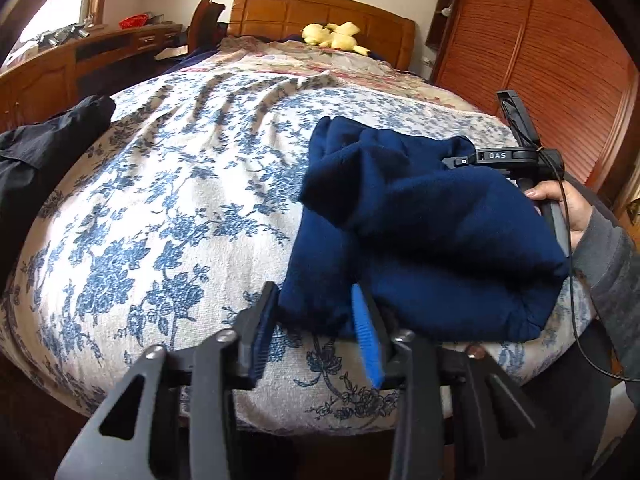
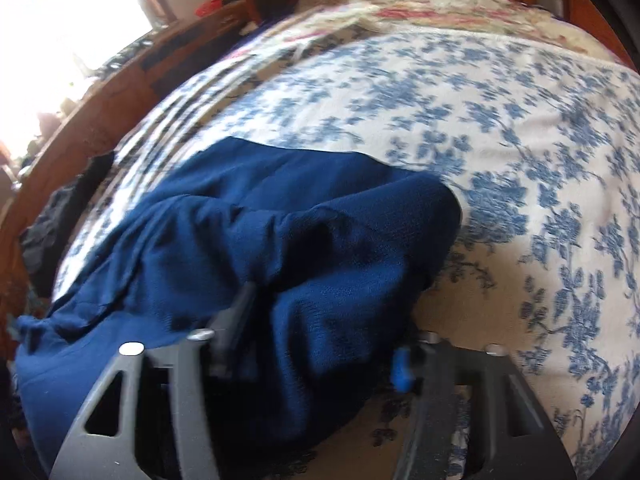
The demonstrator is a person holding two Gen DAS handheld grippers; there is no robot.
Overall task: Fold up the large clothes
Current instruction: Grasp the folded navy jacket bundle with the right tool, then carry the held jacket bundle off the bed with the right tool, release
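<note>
A: Where does the sweater (image 1: 424, 220) lie relative to each gripper?

B: The navy sweater sits bunched on the bed (image 1: 168, 200), on the blue-flowered bedspread, near the foot edge. In the left wrist view the left gripper (image 1: 316, 332) stands at the sweater's near left corner. A fold of navy cloth lies between its two blue-padded fingers (image 1: 366, 328). The jaws stand at a narrow gap; whether the pads press on the cloth cannot be told.

A: And the right gripper (image 2: 320, 340)?

B: In the right wrist view the sweater is heaped over it. Cloth fills the gap between the jaws and drapes over the left finger. The opening is moderate; a firm grip cannot be confirmed.

A: What is hidden or unclear?

B: The right gripper's fingertips are buried under the cloth. The right wrist view is blurred. In the left wrist view the sweater covers most of the right gripper, leaving its handle and the person's hand (image 1: 568, 208) visible. A black garment (image 1: 44, 148) at the left edge is cut off. A yellow plush toy (image 1: 336, 36) lies by the headboard.
</note>
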